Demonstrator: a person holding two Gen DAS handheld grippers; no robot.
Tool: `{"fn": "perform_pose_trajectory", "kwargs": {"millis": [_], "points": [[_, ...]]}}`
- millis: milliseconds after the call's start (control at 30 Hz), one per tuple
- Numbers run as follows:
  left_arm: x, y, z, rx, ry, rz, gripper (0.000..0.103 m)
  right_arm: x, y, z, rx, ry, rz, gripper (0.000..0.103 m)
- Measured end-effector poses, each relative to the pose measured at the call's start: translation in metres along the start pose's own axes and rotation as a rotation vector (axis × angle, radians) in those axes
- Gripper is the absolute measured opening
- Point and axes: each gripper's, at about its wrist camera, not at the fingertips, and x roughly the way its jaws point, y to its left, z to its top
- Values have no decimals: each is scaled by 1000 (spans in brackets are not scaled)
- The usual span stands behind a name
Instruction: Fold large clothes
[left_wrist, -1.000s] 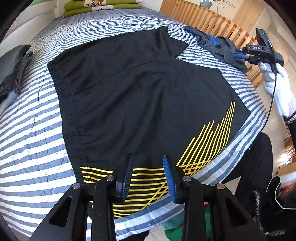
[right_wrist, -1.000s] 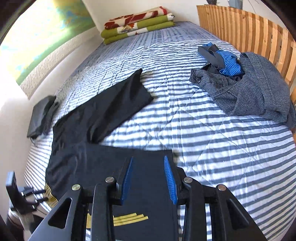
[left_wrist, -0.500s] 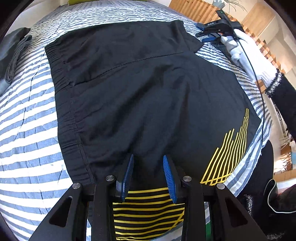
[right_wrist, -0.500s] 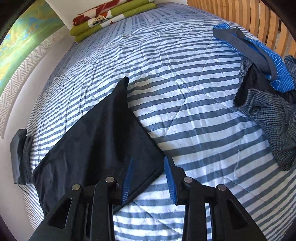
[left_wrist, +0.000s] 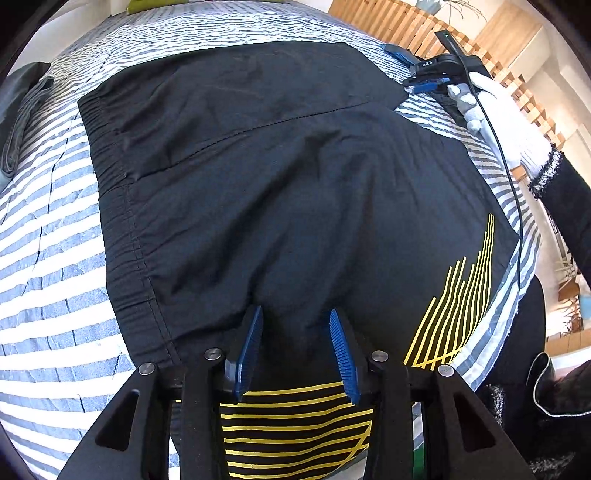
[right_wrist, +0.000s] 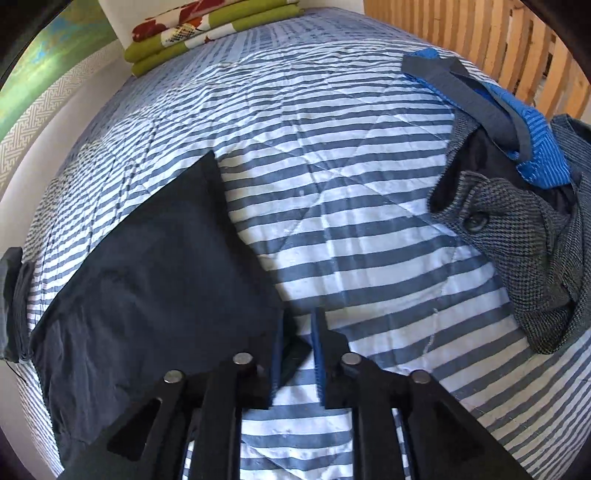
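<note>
The black shorts (left_wrist: 295, 192) lie spread flat across the striped bed (left_wrist: 55, 314), waistband to one side and the yellow-lined leg hems hanging toward the near edge, which looks like the layout you would want before a first fold. The left hand-held gripper (left_wrist: 295, 350) hovers low over the near leg with its blue pads (left_wrist: 251, 350) well apart and nothing between them, seemingly poised to take the hem. At the far leg, the right hand-held gripper (right_wrist: 297, 350) has its pads drawn close together right at the corner of the dark fabric; a tip of cloth sits between them, though I cannot tell for sure that it is pinched. A gloved hand (left_wrist: 491, 110) steers it there. The pile of grey and blue clothes (right_wrist: 517, 206) is pushed well apart toward the wooden slats, and the folded green blankets (right_wrist: 207, 33) sit at the head, probably to leave working room.
</note>
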Motion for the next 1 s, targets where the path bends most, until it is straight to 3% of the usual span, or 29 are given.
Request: {"fn": "perform_pose_trajectory", "kwargs": {"millis": [67,100,167,233,333,400,433,533,600,733,867,1000], "points": [[0,-1,1,3,1,5,42,-6,-10,0,26,-34,-67,26],[-1,-1,1,2,0,6,43,-11,-12,0,33,-61,-55,26],[-2,0,-2,-3,1,9,43,-19,-6,-2,9,-84,60,26],[-4,-2,-6,-7,0,12,43,-19,12,-4,-55,-83,99,26],[-8,-1,-10,-11,3,27,43,-2,33,-8,-133,-40,75,26],[-14,-1,-16,-5,3,60,43,16,28,-10,-136,18,-16,25],[-19,0,-19,-4,0,73,43,13,21,-11,-123,-3,-4,24],[-39,5,-30,-10,-21,90,43,-13,5,-18,-114,-45,-128,27],[-52,6,-37,-5,-42,108,43,-42,-7,-30,-123,-70,-72,27],[-71,-3,-57,65,-61,189,43,-110,-23,-88,-200,-74,165,27],[-74,-22,-72,210,-55,271,43,-151,-21,-175,-412,-97,169,28],[-58,-40,-83,336,17,310,43,-158,-26,-257,-572,-47,144,28]]}}
